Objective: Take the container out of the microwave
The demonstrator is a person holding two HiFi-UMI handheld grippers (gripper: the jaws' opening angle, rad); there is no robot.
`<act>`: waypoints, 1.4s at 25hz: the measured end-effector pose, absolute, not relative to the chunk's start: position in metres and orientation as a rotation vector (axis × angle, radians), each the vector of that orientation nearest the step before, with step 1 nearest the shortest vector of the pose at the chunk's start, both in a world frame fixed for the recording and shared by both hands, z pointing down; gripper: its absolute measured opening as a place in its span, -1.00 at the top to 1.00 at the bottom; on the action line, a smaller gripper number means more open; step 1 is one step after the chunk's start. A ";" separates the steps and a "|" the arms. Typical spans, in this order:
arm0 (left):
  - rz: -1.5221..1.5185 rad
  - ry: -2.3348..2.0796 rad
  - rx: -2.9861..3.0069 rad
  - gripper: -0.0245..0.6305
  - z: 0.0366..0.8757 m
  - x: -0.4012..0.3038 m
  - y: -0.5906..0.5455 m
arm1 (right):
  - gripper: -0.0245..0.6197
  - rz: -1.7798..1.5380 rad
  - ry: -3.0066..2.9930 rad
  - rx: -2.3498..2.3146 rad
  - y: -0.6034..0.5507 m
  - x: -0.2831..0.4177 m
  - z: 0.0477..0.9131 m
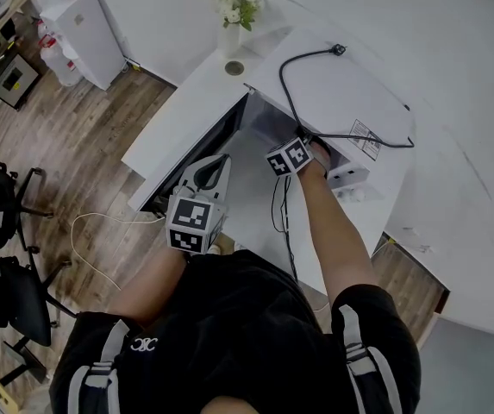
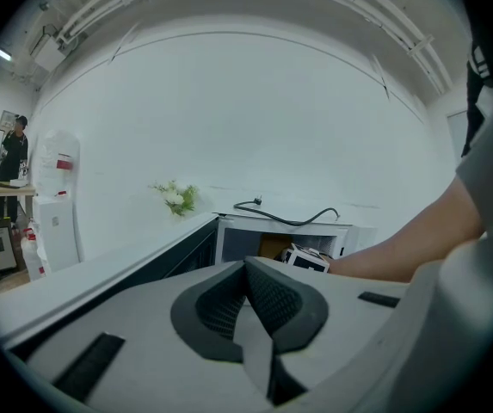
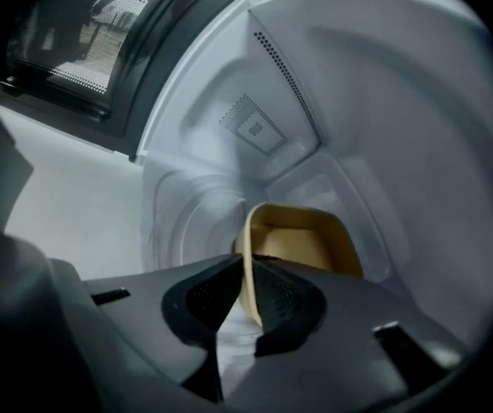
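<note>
A tan container (image 3: 302, 239) sits on the glass turntable (image 3: 186, 222) inside the white microwave (image 1: 333, 84). My right gripper (image 3: 248, 265) reaches into the cavity, its jaws shut on the container's near wall. In the head view only its marker cube (image 1: 290, 156) shows at the microwave's mouth. The microwave door (image 1: 190, 158) hangs open to the left. My left gripper (image 1: 216, 169) hovers in front of the open door, shut with nothing between its pads (image 2: 268, 295). From the left gripper view the container is hidden.
A black power cord (image 1: 315, 102) lies across the microwave's top. A vase of flowers (image 1: 232, 20) stands on the white counter (image 1: 186, 102) behind the door. Black office chairs (image 1: 5, 231) and a white cabinet (image 1: 87, 28) stand on the wooden floor at left.
</note>
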State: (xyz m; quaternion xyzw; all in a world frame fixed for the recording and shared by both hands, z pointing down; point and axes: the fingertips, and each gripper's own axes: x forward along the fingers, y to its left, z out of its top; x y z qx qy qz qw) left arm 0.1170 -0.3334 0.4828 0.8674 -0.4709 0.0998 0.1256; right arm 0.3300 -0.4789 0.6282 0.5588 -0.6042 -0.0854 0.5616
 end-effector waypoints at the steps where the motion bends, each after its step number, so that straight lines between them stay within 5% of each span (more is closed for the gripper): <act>1: 0.288 -1.370 2.529 0.90 0.482 0.117 -0.333 | 0.80 -0.201 -1.428 1.313 -0.477 0.329 0.628; 35: 0.214 -1.225 2.562 0.90 0.489 0.094 -0.297 | 0.80 -0.106 -1.632 1.030 -0.347 0.239 0.608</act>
